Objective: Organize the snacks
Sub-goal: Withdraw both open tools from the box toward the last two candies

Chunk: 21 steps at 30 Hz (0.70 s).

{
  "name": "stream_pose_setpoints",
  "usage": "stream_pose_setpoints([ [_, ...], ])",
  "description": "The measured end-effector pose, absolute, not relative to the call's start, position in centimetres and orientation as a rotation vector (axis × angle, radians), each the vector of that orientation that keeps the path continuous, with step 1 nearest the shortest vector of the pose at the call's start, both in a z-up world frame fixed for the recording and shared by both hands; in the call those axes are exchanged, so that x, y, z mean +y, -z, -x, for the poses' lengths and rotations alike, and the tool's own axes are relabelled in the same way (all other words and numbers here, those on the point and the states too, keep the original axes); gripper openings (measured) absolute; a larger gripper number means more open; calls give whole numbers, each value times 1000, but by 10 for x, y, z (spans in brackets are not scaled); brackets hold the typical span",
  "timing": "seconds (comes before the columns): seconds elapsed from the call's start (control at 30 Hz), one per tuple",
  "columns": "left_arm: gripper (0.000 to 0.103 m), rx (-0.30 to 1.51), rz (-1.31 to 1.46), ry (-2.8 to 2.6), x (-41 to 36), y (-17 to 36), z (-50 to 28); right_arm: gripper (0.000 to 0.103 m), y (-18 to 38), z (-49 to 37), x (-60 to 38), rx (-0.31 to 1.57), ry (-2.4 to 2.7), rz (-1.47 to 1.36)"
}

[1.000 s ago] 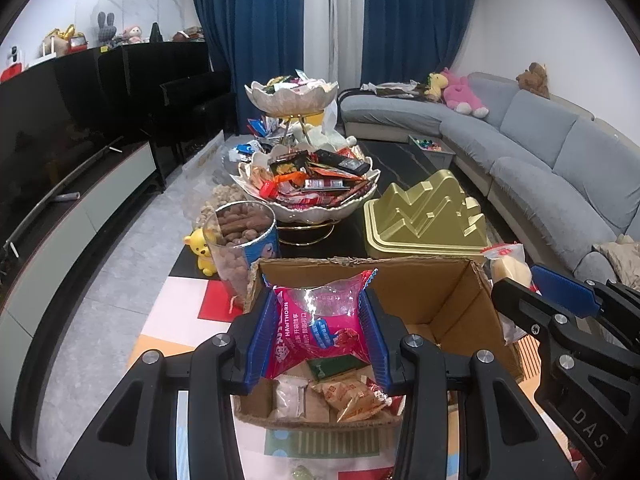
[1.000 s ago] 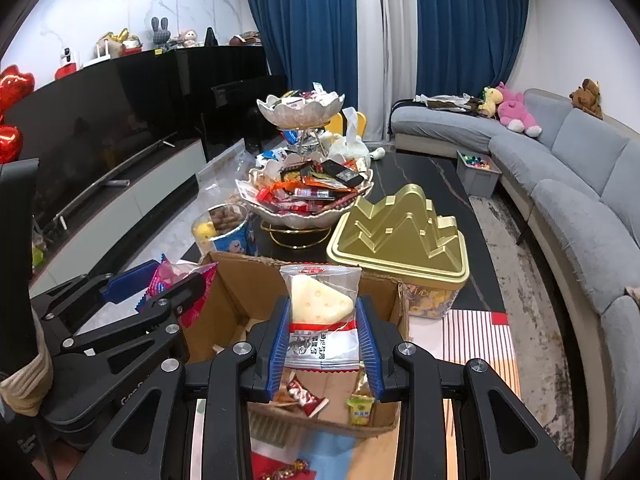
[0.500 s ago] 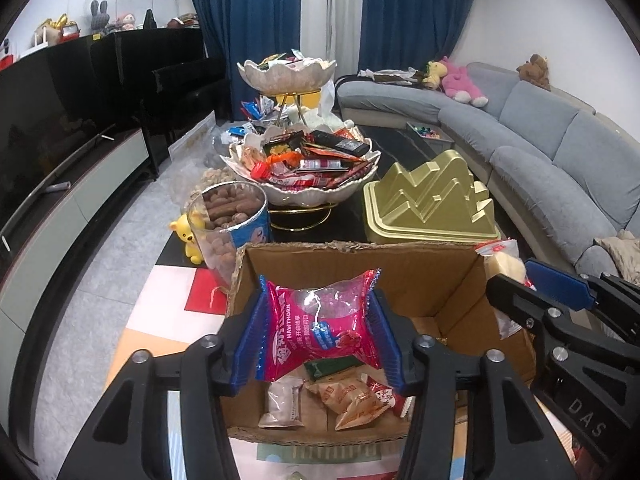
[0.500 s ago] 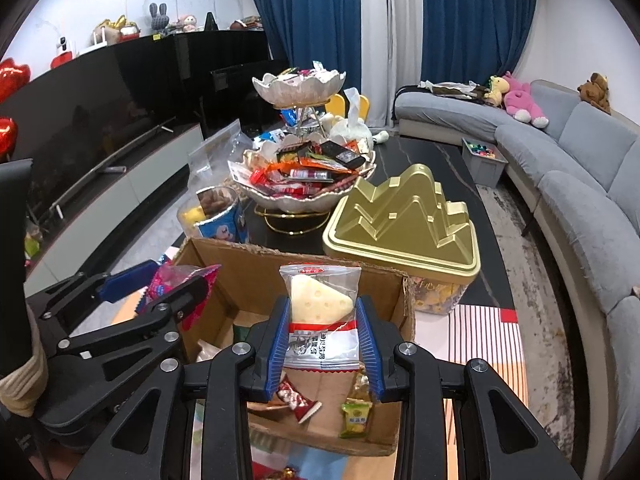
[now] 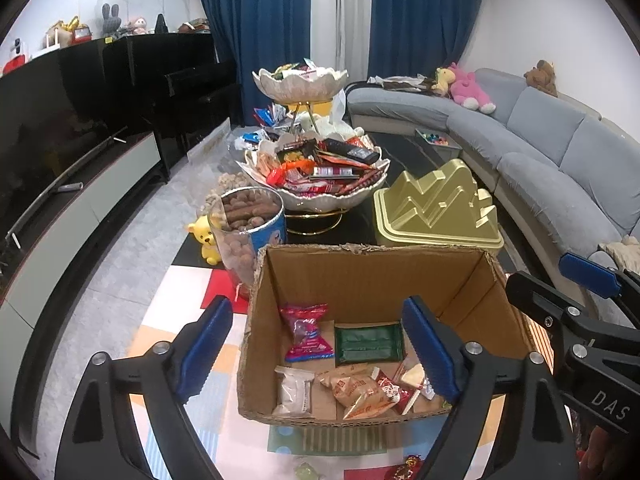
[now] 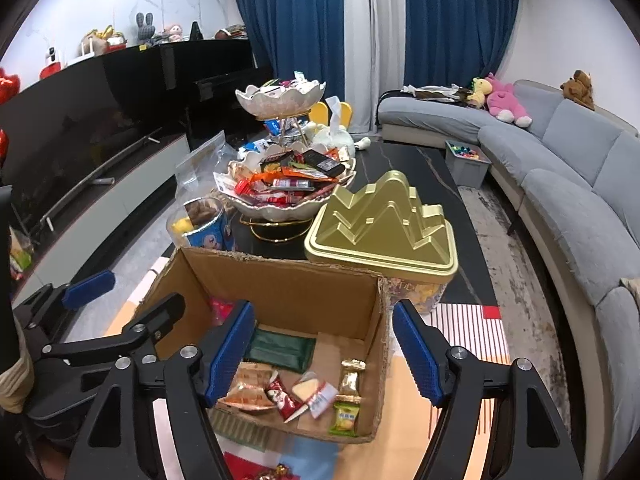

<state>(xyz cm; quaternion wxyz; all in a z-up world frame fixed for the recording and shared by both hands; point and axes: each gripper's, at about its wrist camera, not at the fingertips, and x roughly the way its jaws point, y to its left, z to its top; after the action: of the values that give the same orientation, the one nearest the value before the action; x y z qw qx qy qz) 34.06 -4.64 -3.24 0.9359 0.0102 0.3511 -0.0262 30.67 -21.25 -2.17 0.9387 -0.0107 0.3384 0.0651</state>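
Note:
An open cardboard box (image 5: 372, 264) (image 6: 280, 276) stands on the table in front of both grippers. Inside lie a pink hawthorn packet (image 5: 307, 332), a green packet (image 5: 368, 345) (image 6: 280, 350), a cheese wedge packet (image 6: 314, 393) (image 5: 414, 376) and several other small snacks. My left gripper (image 5: 316, 352) is open and empty above the box's near left part. My right gripper (image 6: 324, 354) is open and empty above the box's near right part. The right gripper also shows at the right edge of the left wrist view (image 5: 576, 304), and the left gripper at the left of the right wrist view (image 6: 120, 308).
Behind the box stand a two-tier white snack bowl (image 5: 320, 196) (image 6: 288, 196), a gold mountain-shaped tin (image 5: 436, 208) (image 6: 384, 232) and a clear tub of brown snacks (image 5: 250, 232) (image 6: 202, 224). A grey sofa (image 5: 560, 168) runs along the right, a black TV cabinet (image 5: 60, 120) along the left.
Both grippers opened. The pink hawthorn packet dropped from the left gripper and the cheese packet from the right gripper; both now lie inside the box.

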Motion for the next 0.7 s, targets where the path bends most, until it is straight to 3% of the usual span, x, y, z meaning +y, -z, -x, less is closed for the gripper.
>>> stream_pose_setpoints([
  [0.7, 89, 666, -28, 32, -32, 2, -298, 72, -5, -269, -205, 646, -132, 18],
])
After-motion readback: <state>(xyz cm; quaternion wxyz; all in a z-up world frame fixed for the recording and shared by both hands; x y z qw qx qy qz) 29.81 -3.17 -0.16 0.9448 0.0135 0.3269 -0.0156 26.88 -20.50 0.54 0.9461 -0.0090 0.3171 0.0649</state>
